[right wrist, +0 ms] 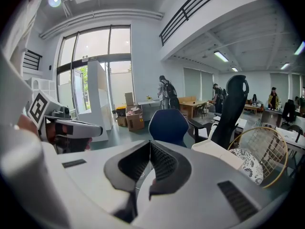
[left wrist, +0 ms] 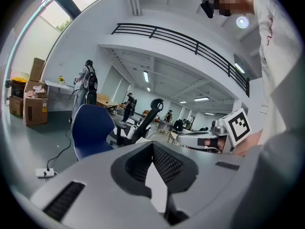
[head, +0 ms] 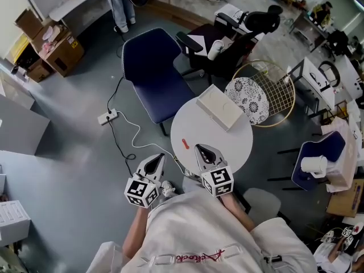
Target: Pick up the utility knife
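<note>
On the round white tabletop [head: 236,147]: the utility knife [head: 185,144], a small orange-red piece, lies near the left rim, untouched and apart from both grippers.
Beside it on the tabletop: a flat white box [head: 219,107] sits toward the far side, well apart from the knife.
Right gripper [head: 203,149]: held over the near edge of the tabletop, pointing forward and a little down; the knife is just ahead of its tips and slightly to their left.
Right fingers [right wrist: 162,163]: closed tip to tip, with nothing between them.
Left gripper [head: 159,157]: held off the tabletop's near-left edge, above the grey floor, with the knife ahead and to its right.
Left fingers [left wrist: 167,163]: the ribbed pads meet at the tips, with nothing held.
Around the tabletop: a blue chair [head: 153,73] stands beyond the left side, a black office chair [head: 242,33] further back, and a round wire basket [head: 276,92] with a patterned cushion on the right.
Floor: a white power strip [head: 107,117] and its cable lie left of the tabletop.
</note>
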The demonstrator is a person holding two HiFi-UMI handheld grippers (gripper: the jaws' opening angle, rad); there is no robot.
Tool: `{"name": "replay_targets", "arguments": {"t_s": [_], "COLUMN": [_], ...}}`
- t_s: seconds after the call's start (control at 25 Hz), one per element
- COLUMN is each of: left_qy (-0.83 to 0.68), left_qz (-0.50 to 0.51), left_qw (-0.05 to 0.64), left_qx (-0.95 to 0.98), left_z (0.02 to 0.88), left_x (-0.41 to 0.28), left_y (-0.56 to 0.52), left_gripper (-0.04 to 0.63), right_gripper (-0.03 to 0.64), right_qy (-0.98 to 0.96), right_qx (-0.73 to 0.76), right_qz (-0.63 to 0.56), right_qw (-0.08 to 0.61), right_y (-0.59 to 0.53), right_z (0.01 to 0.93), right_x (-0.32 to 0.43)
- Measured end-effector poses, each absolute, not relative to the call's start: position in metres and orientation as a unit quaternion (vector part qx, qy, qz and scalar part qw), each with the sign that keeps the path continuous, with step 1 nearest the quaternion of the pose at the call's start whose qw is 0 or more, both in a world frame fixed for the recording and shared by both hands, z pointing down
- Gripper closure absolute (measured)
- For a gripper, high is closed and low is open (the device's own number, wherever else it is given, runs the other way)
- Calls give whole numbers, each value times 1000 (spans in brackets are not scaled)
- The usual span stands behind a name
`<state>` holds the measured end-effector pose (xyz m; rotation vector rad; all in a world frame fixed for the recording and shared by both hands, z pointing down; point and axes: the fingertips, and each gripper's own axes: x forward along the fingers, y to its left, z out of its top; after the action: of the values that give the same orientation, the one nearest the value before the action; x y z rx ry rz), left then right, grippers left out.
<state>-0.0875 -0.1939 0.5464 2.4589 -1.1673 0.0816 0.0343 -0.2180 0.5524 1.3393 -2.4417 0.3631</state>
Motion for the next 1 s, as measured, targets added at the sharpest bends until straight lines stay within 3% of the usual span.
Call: {"name": "replay_targets", "arguments": {"t_s": [0.92,0.96,1.0], "left_qy": [-426,-426,-425], "left_qz": [72,71,70], "left_qw": [306,306,306], "left_qx": [848,849,849], "left_z": [622,621,621], "left_x": [-69,-69,-68], "left_y": [-158,-157,-157], "left_gripper": [583,583,583], "right_gripper": [598,593,526], "right_qy": [-843,-844,-844], "right_qx": [415,412,408], "right_qz": [255,259,262], "right_qw": [227,228,232], "right_y": [-174,-173,-172], "right_z": [651,653,655], "right_x": [47,46,45]}}
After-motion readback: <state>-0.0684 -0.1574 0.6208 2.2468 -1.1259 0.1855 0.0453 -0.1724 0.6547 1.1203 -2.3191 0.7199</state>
